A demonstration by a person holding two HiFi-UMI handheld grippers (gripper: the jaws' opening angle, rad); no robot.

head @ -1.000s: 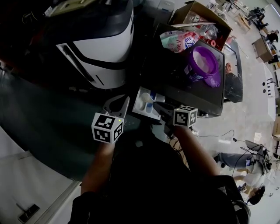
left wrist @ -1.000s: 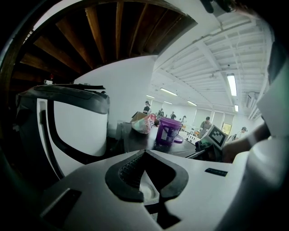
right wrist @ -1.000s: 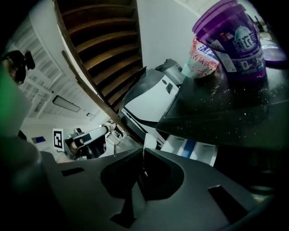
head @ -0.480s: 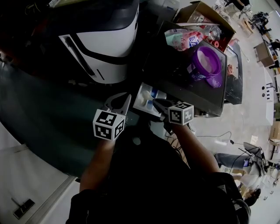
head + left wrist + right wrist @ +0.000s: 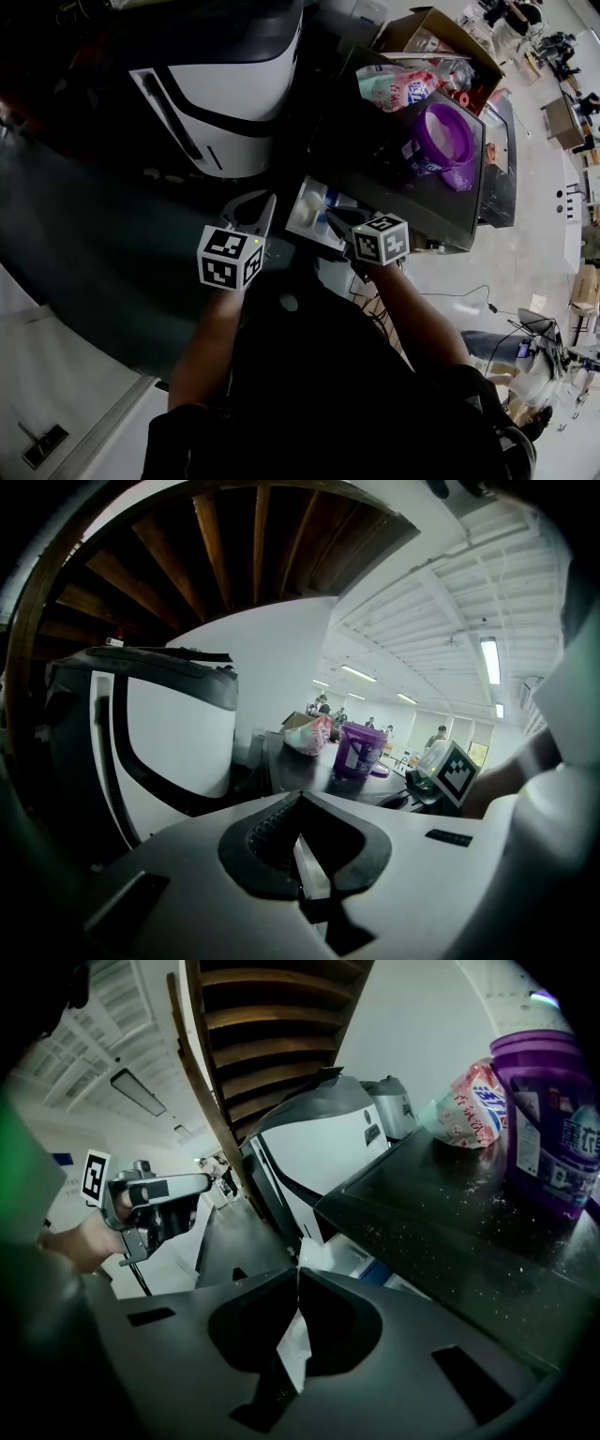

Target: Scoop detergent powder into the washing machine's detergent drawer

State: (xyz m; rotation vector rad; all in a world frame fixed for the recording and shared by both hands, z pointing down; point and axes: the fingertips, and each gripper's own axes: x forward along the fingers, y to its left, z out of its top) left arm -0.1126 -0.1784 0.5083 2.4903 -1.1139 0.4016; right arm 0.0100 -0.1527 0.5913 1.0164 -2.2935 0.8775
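The white detergent drawer (image 5: pixel 309 214) stands pulled out from under the black washing machine top (image 5: pixel 375 178); it also shows white and blue (image 5: pixel 354 1256) in the right gripper view. My right gripper (image 5: pixel 336 225) (image 5: pixel 298 1269) hovers over the drawer, shut on a white scoop (image 5: pixel 307 1254) whose bowl pokes out just past the tips. An open purple detergent tub (image 5: pixel 441 141) (image 5: pixel 551 1119) stands on the machine top. My left gripper (image 5: pixel 253 210) (image 5: pixel 300 801) is shut and empty, left of the drawer, apart from it.
A white and black appliance (image 5: pixel 220 89) stands left of the drawer. A detergent bag (image 5: pixel 398 82) and a cardboard box (image 5: pixel 436 33) lie behind the tub. Cables (image 5: pixel 469 291) run over the floor at right. People (image 5: pixel 520 361) are in the far right background.
The right gripper has shifted a little left over the drawer; the scoop's bowl, plain one second ago, is now mostly hidden under it. The left gripper has barely moved.
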